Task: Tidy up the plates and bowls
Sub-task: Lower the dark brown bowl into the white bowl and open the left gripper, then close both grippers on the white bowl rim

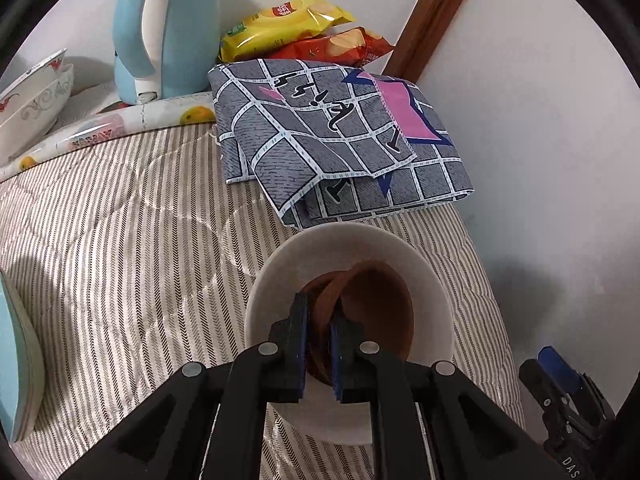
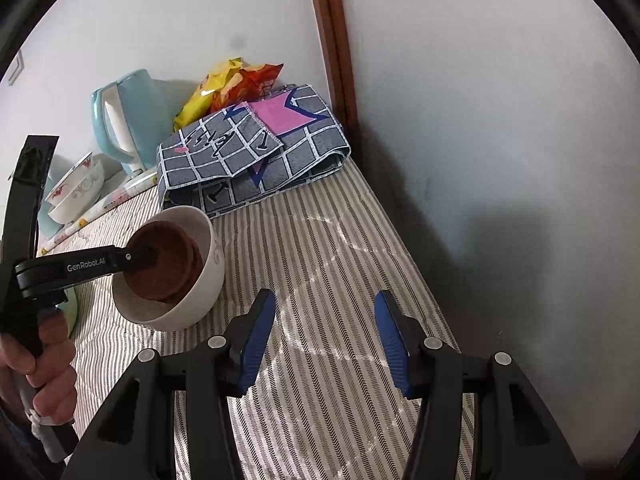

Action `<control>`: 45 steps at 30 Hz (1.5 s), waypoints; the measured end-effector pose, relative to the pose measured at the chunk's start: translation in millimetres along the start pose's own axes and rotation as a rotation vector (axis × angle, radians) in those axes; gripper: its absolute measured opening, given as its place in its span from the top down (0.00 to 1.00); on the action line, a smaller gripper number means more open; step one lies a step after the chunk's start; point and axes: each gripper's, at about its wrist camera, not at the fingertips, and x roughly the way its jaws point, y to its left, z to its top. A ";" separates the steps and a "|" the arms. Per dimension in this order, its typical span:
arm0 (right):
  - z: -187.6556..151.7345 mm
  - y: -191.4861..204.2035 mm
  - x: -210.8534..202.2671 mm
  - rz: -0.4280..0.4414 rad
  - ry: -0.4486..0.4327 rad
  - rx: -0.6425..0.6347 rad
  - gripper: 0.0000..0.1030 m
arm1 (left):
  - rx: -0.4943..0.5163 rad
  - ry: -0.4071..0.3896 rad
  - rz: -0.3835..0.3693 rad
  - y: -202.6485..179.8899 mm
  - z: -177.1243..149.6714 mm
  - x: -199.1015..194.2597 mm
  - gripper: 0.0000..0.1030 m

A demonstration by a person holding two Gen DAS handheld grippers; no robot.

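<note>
The left tongs [image 1: 320,320] pinch the rim of a small brown wooden bowl [image 1: 376,308] inside the round white bowl [image 1: 432,280] on the striped bed cover [image 1: 120,240], while the right tongs [image 2: 326,336], beside the white bowl, are wide open and hold nothing.

1. "GenRobot.AI": white lettering on the black arm of the left gripper [image 2: 138,258], right wrist view.
2. "DAS": partial white letters on the right gripper [image 1: 560,380] body, lower right of the left wrist view.
3. Yellow snack bag [image 1: 280,28]: red round logo, print illegible.
</note>
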 end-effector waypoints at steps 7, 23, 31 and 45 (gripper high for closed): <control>-2.1 3.7 2.5 0.007 0.013 -0.005 0.50 | -0.010 0.003 -0.022 3.5 0.5 1.2 0.88; 21.6 39.2 3.9 0.061 -0.013 -0.060 0.50 | -0.016 -0.059 -0.025 22.6 5.6 -35.4 0.80; 32.9 59.4 21.5 0.104 0.031 -0.083 0.50 | -0.041 -0.045 -0.014 38.1 2.0 -35.6 0.80; 29.1 79.9 67.4 0.086 0.156 -0.112 0.74 | -0.033 0.016 0.004 37.4 -3.6 -10.9 0.80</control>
